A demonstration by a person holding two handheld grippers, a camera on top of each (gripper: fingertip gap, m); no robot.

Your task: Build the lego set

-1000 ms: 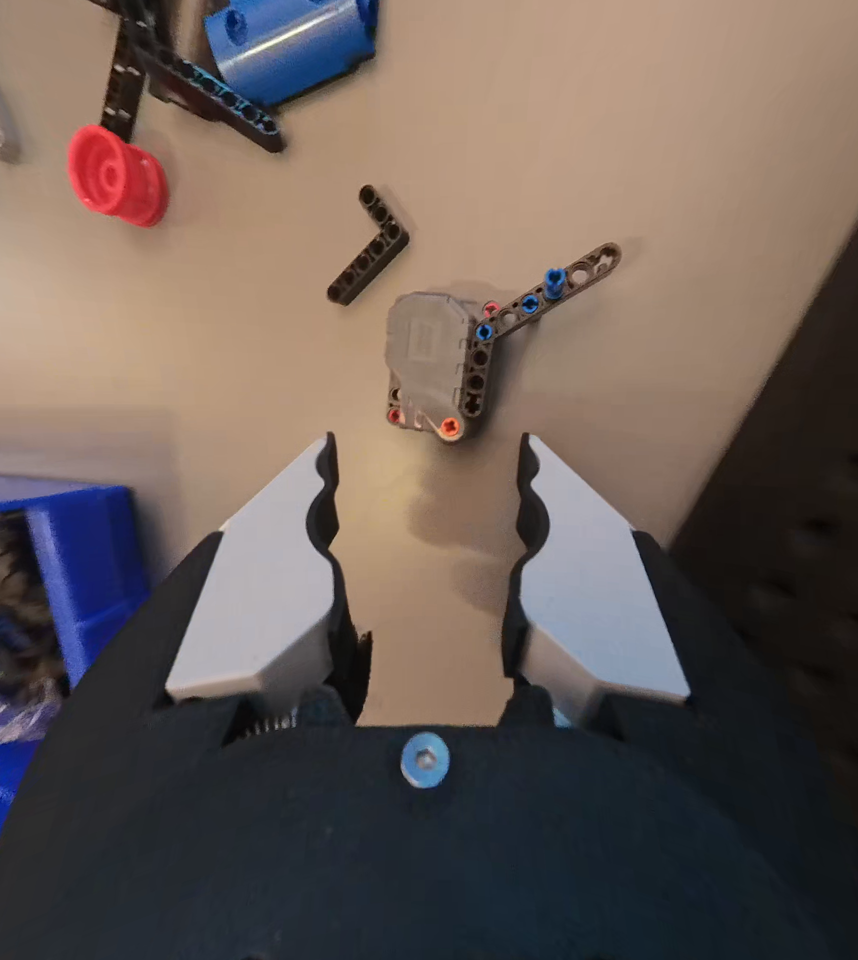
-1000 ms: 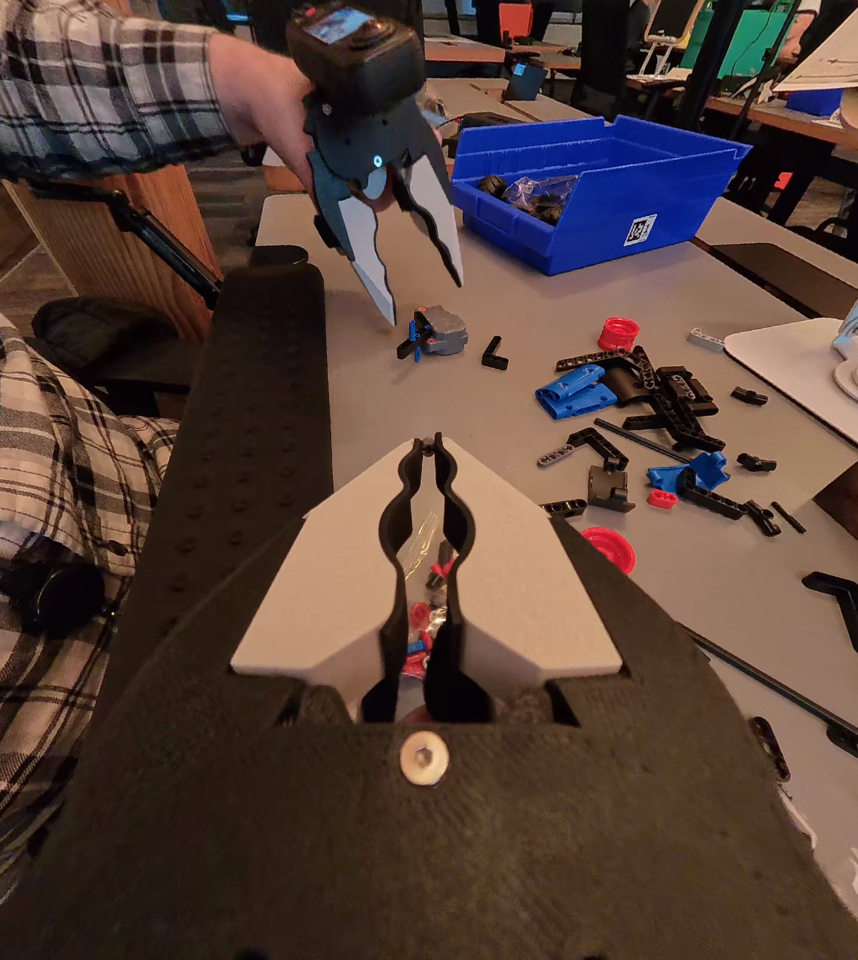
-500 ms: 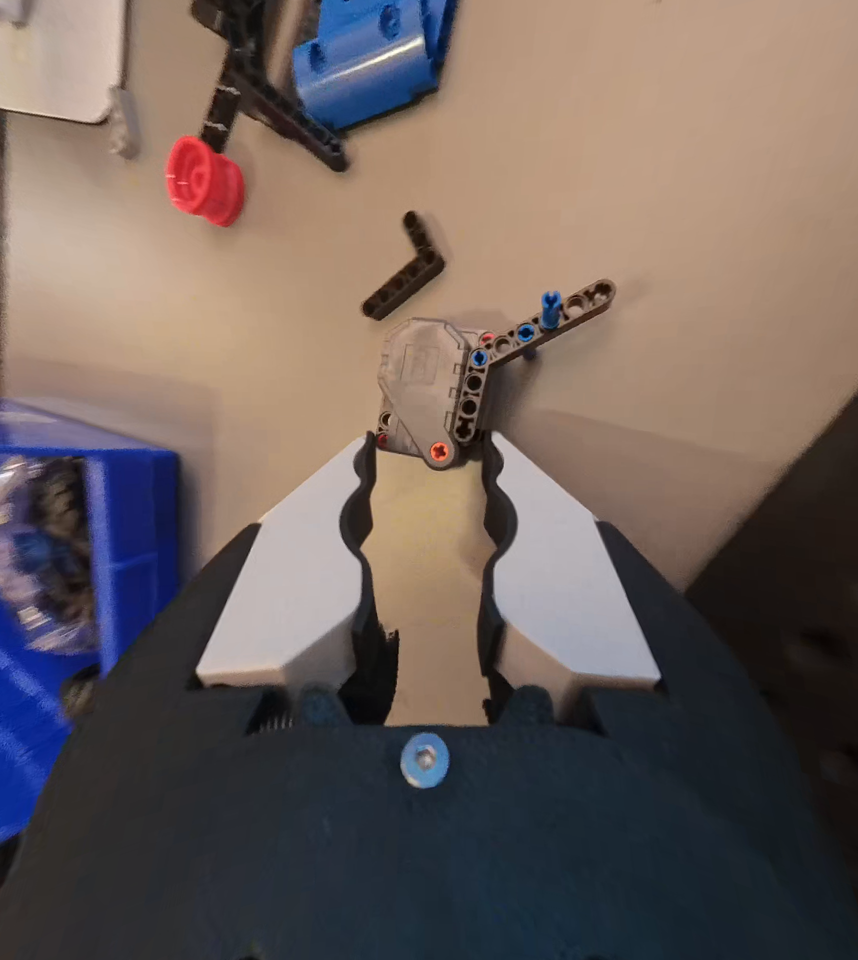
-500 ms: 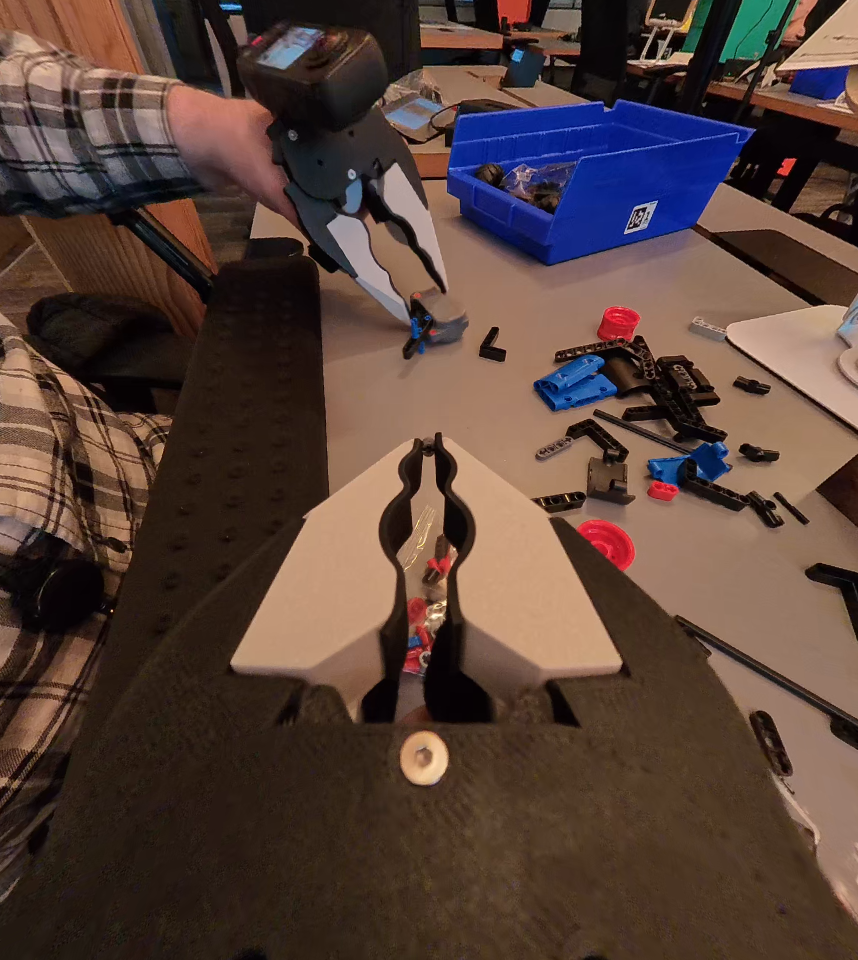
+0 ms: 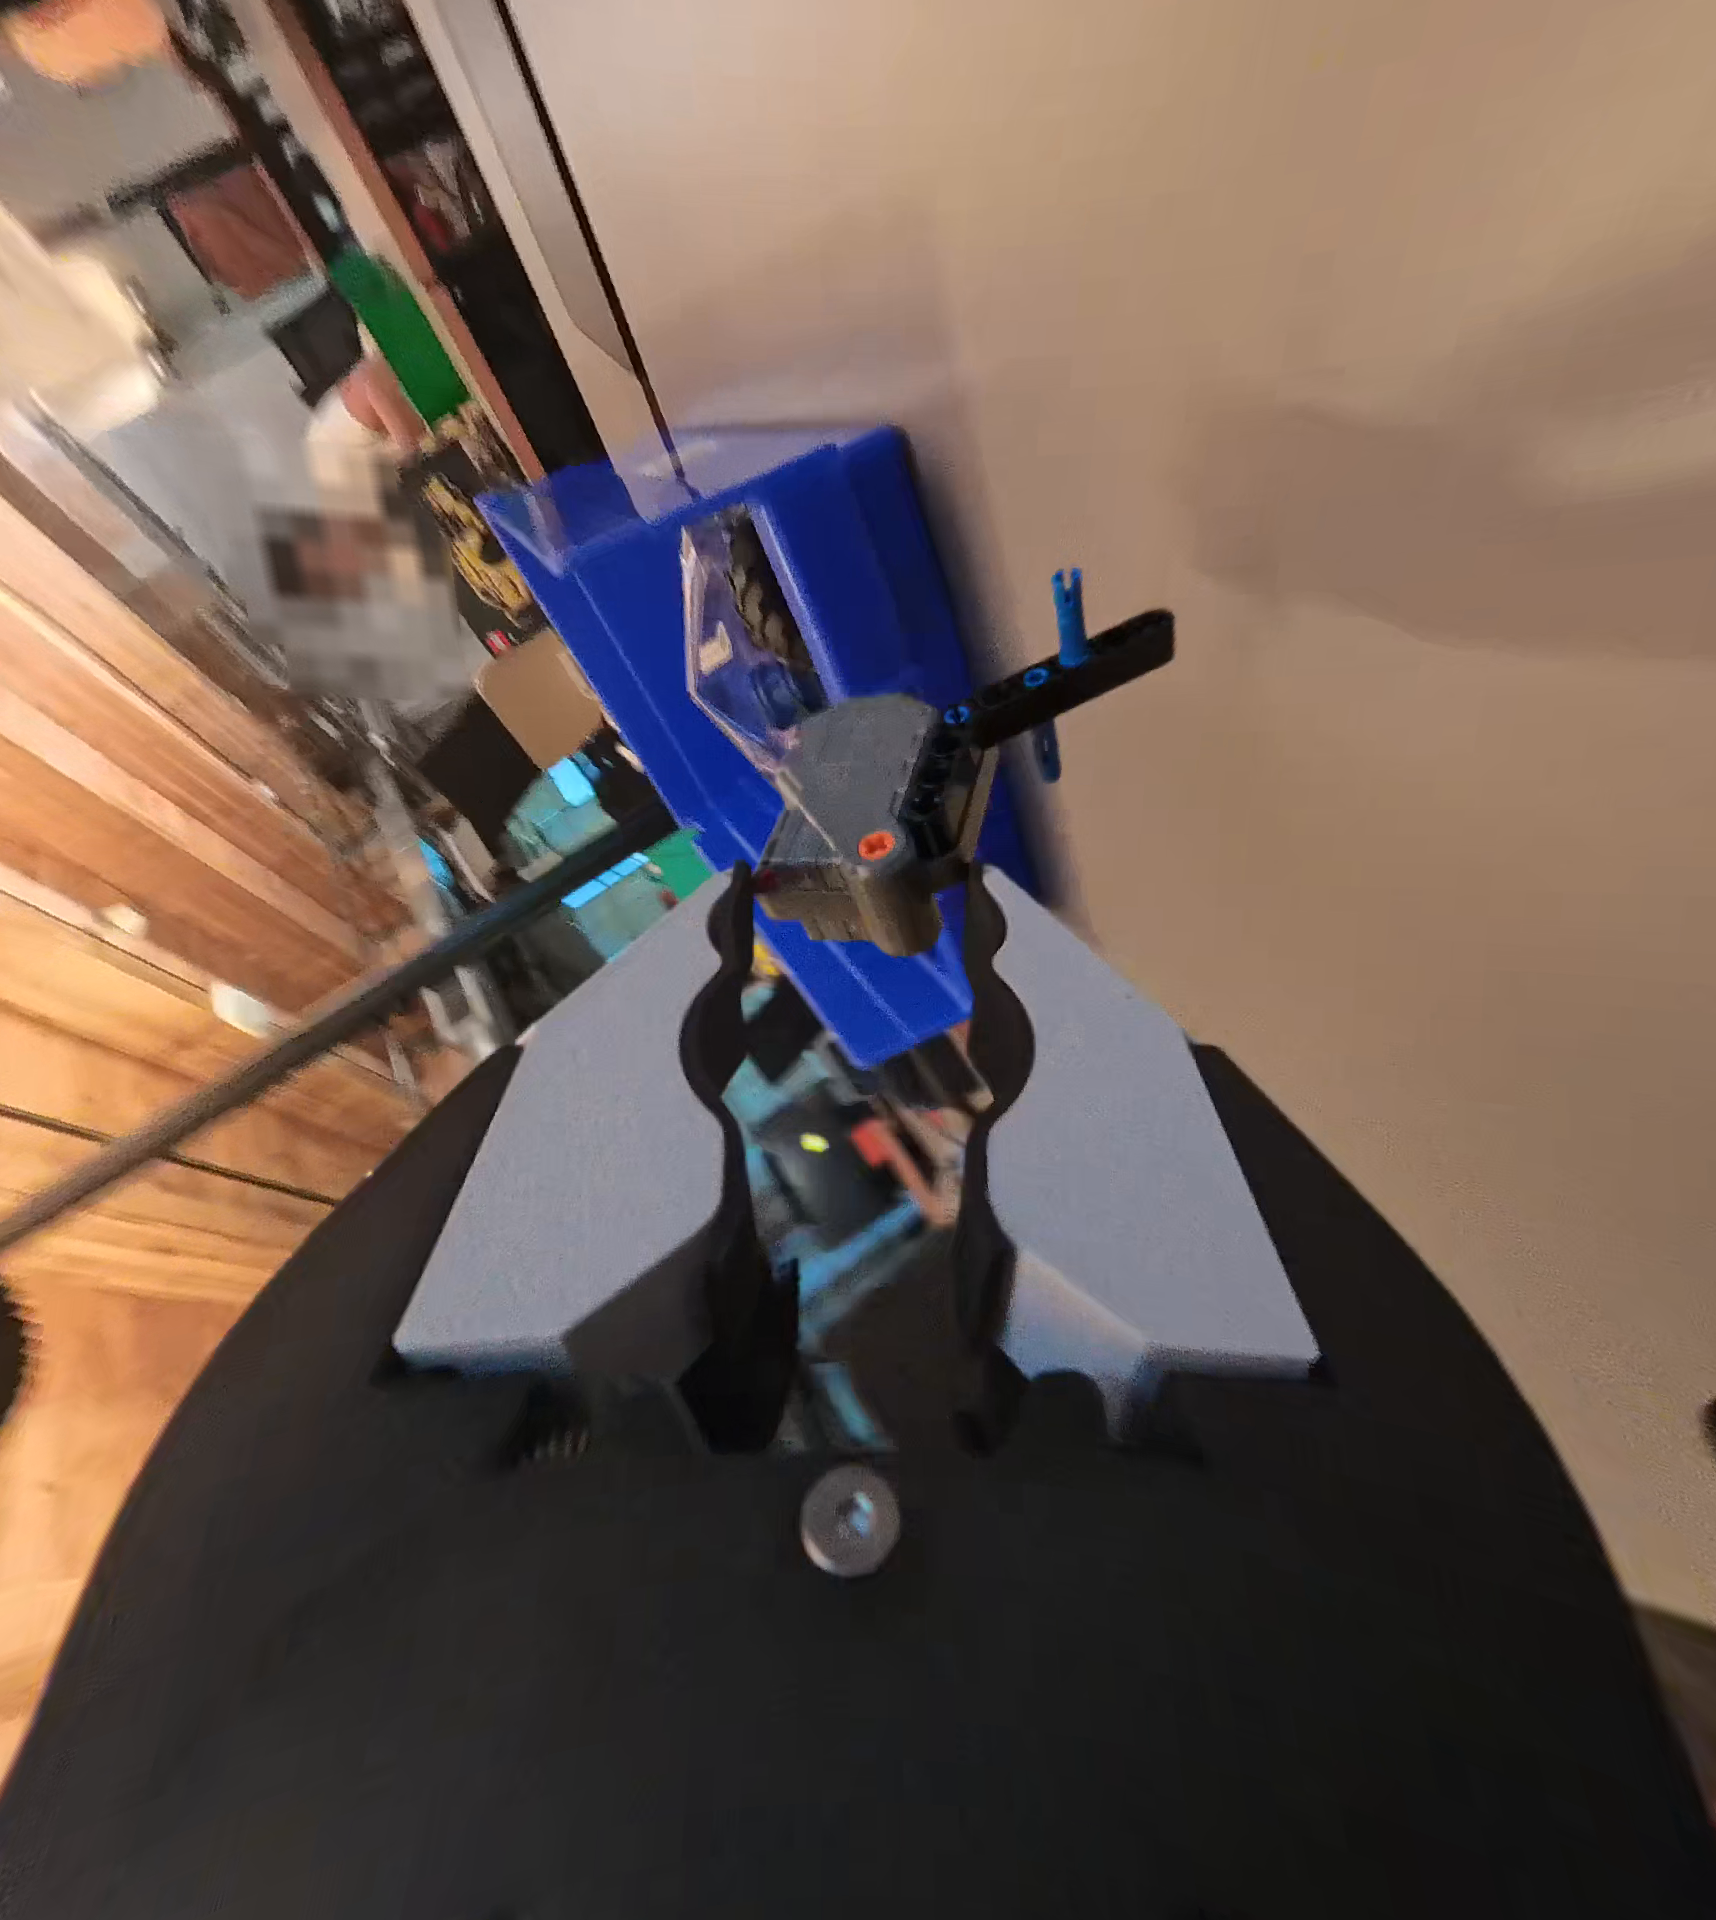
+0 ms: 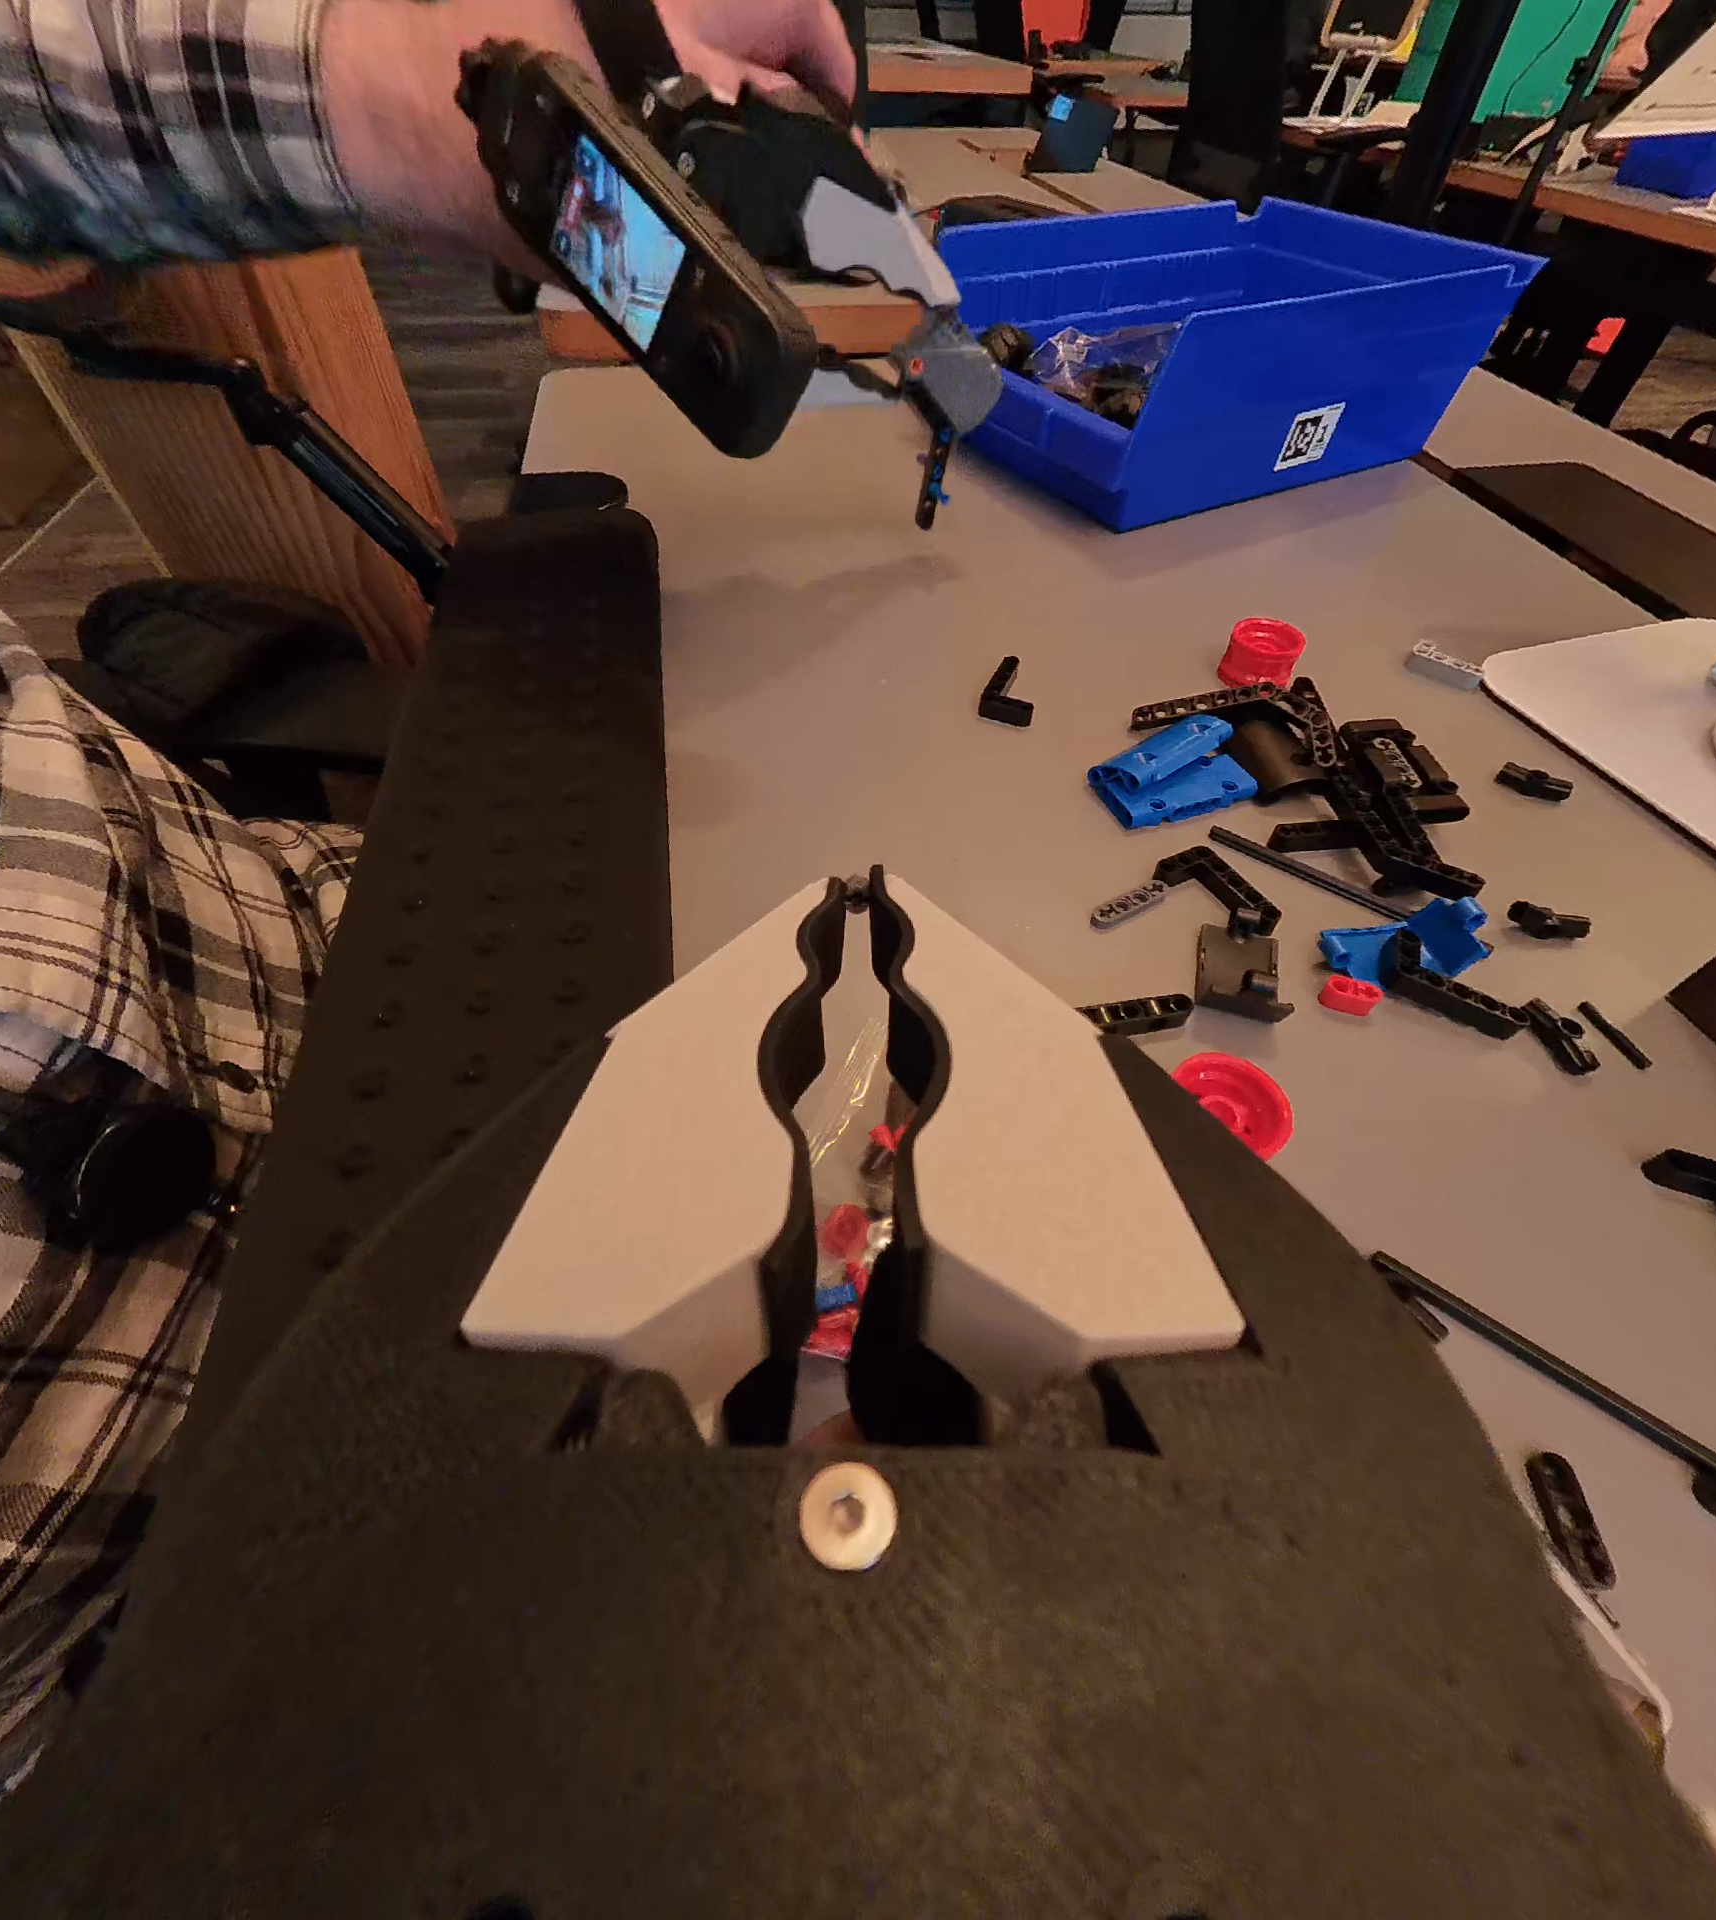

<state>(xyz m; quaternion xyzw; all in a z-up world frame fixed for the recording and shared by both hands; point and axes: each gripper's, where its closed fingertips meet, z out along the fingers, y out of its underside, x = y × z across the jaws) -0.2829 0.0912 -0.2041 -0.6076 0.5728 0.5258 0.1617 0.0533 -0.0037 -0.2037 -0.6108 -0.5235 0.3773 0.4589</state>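
Observation:
My left gripper [image 5: 859, 883] is shut on a grey Lego motor block [image 5: 854, 800] and holds it in the air, tilted. A black angled beam [image 5: 1072, 665] with blue pins [image 5: 1067, 613] is fixed to the block. In the right wrist view the left gripper [image 6: 927, 301] holds the block [image 6: 958, 374] above the table's far left, and the beam [image 6: 932, 468] hangs down. My right gripper [image 6: 861, 894] is shut, low over the table [image 6: 833, 675]. A clear bag of small red and blue parts [image 6: 849, 1195] shows between its fingers.
A blue bin [image 6: 1249, 343] stands at the back, just behind the held block. Loose parts lie to the right: a black L piece [image 6: 1005, 696], two red wheels [image 6: 1261, 649], a blue panel [image 6: 1171, 769], black beams. A white lamp base [image 6: 1643, 727] is far right. A black foam pad [image 6: 511, 831] runs along the left. The left gripper's tips are roughly 35 cm from the right gripper's. The blue panel [image 6: 1171, 769] lies around 20 cm away from my right fingertips.
My left gripper came down on the grey motor block, shut on it, then lifted it off the table and tilted towards the blue bin. The right gripper stayed still and shut.

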